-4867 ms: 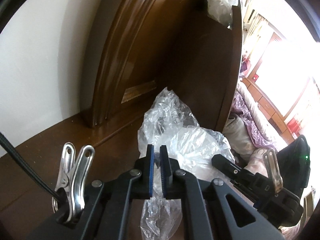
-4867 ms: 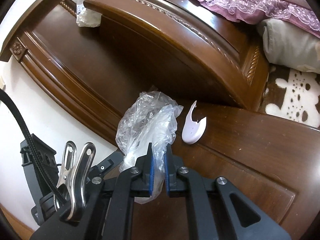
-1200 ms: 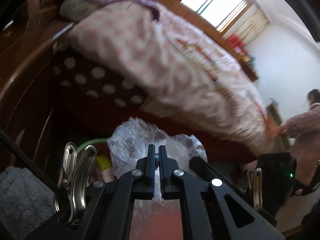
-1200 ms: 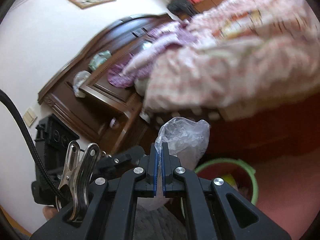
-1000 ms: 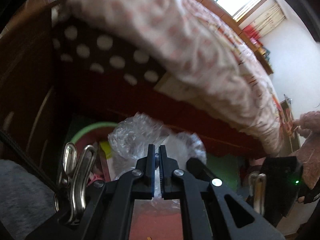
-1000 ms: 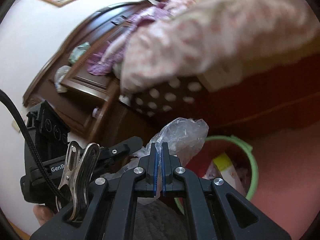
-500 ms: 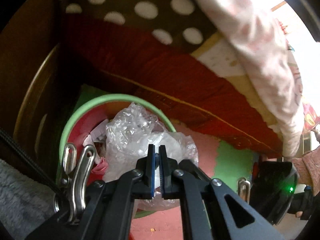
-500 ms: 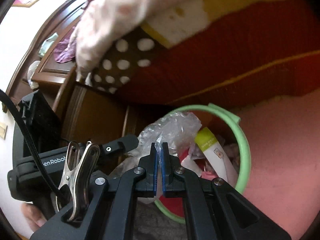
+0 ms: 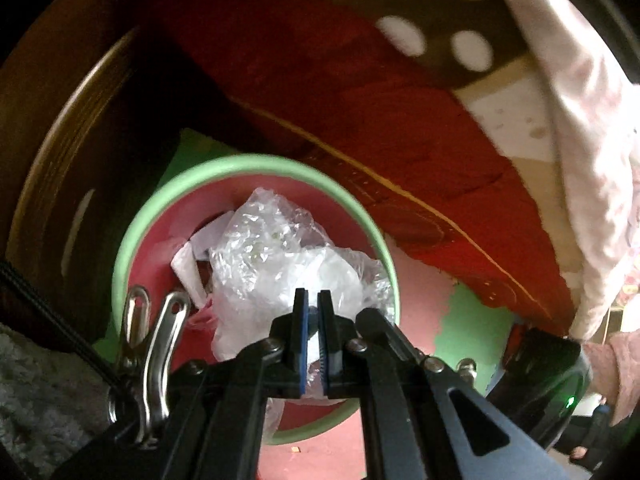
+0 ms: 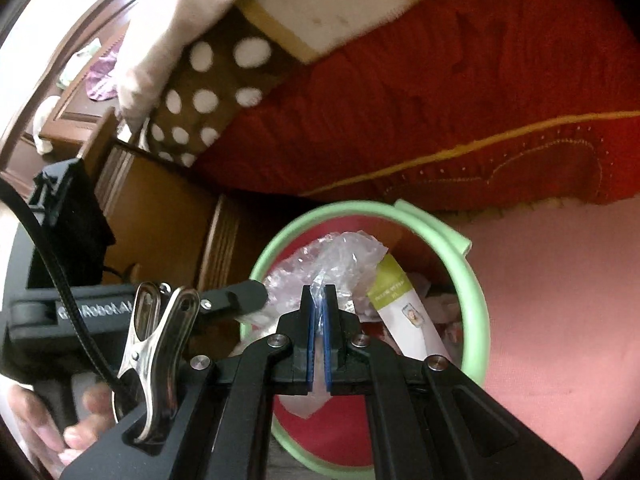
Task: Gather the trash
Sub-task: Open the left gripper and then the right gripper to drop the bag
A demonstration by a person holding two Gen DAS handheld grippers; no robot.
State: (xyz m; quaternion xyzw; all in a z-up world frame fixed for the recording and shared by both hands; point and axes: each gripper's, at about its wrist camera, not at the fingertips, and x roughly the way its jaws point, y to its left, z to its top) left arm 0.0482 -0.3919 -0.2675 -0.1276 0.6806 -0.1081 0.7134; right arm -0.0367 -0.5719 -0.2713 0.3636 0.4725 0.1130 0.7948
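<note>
Item: clear plastic bag (image 9: 276, 264), crumpled. We hold it with both tongs at once. The left tongs (image 9: 313, 308) are closed on its near edge, film pinched between the blue pads. The right tongs (image 10: 319, 300) are likewise closed on a twisted fold of the same bag (image 10: 340, 256). Beyond both sets of tips the bag's bulk hangs inside the ring of the bin.

Item: bin, green rim (image 9: 248, 162), red inside. It stands directly below and ahead of both tongs, beside the red bed skirt (image 10: 460, 100). Already in it: white paper scraps (image 9: 188, 268) to the left of the left tongs, and a white and green tube (image 10: 404, 312) just right of the right tongs.

Item: the left tool (image 10: 120, 304), seen from the right wrist, reaches in from the left toward the bag.

Step in hand, as we judge it: dropping the bag into the bin, with the carry over.

Next move calls for: opening both tongs together, so that the film does not cling to one pad and lift out again. Then we draw both tools clear of the rim.
</note>
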